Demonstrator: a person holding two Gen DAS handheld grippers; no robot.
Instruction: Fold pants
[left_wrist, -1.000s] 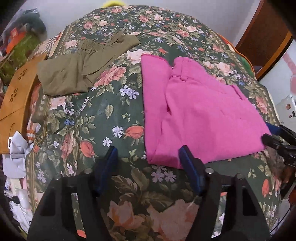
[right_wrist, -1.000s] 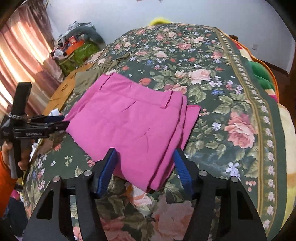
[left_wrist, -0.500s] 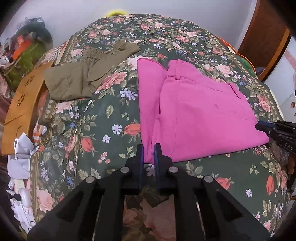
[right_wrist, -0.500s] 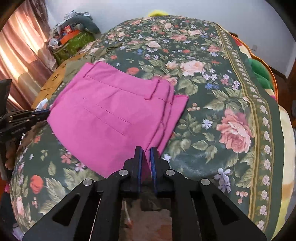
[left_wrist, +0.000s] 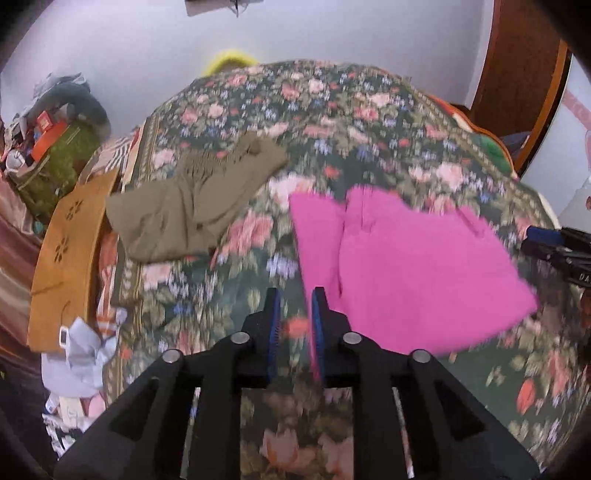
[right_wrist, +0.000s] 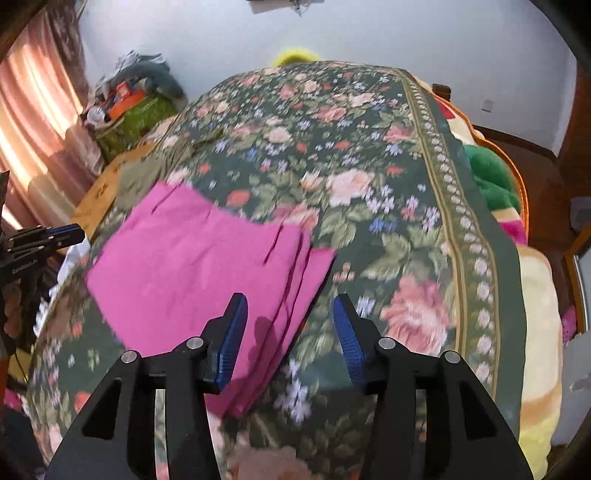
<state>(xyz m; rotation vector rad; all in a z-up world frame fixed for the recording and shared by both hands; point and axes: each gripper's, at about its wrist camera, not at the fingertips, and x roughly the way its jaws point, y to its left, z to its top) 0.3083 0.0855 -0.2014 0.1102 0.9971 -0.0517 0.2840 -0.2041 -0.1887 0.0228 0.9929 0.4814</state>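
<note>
Currently, at the far left of the left wrist view, a tan wooden panel with flower cut-outs (left_wrist: 70, 254) is seen at the bed edge; next to it an olive-green crumpled garment (left_wrist: 192, 206) lies on the dark green floral bedspread (left_wrist: 332, 122). Further right, the left gripper (left_wrist: 293, 325) is held above the bedspread with its blue-padded jaws slightly parted and nothing between them; the right pad is seen against the near left edge of the bright pink folded pants (left_wrist: 406, 266), though contact cannot be confirmed owing to blur. The pants are laid flat in several layers on the bedspread, right of centre. In the right wrist view, the right gripper (right_wrist: 290, 332) is spread wide and empty above the stacked edge at the near right corner of the pants (right_wrist: 192, 266).

The fabric is judged light, soft and limp; layers are expected to slide apart if only the top one is taken. Hold should be taken at the stacked edges near two adjacent corners, all layers being pinched together. The fold is judged largely complete
</note>
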